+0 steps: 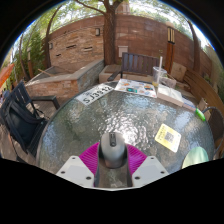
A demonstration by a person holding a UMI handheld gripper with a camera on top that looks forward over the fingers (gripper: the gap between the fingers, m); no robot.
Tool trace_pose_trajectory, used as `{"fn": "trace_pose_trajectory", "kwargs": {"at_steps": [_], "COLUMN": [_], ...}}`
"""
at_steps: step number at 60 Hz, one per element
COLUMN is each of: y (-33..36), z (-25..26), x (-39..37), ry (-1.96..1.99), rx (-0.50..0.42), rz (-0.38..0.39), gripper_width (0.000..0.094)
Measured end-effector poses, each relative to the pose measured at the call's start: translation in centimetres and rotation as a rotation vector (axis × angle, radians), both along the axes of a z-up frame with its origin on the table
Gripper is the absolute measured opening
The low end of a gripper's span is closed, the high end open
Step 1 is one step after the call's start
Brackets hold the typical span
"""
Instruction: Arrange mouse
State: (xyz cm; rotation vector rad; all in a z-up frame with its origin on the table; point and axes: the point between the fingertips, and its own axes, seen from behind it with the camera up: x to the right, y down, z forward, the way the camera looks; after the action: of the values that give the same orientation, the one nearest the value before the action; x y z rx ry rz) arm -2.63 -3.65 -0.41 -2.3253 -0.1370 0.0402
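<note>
A grey computer mouse (113,146) sits between my two fingers, its nose pointing away from me over a round glass table (120,120). My gripper (113,154) is shut on the mouse, with the magenta pads (92,157) pressing on both of its sides. The rear of the mouse is hidden between the fingers. I cannot tell whether the mouse touches the glass or hangs just above it.
A yellow card (168,137) lies right of the mouse, and a green object (196,157) at the table's right rim. Booklets and papers (135,88) lie across the far side. A black chair (20,115) stands at the left. A brick wall (80,40) lies beyond.
</note>
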Motion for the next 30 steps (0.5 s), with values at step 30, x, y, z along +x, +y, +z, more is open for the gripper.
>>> {"fn": "trace_pose_trajectory", "kwargs": {"at_steps": [30], "y": [-6.7], "z": [23.1], "x": [18.7], "ry": [0.084], "rx": [0.337], "rz": [-0.143], "gripper_width": [0.0371]}}
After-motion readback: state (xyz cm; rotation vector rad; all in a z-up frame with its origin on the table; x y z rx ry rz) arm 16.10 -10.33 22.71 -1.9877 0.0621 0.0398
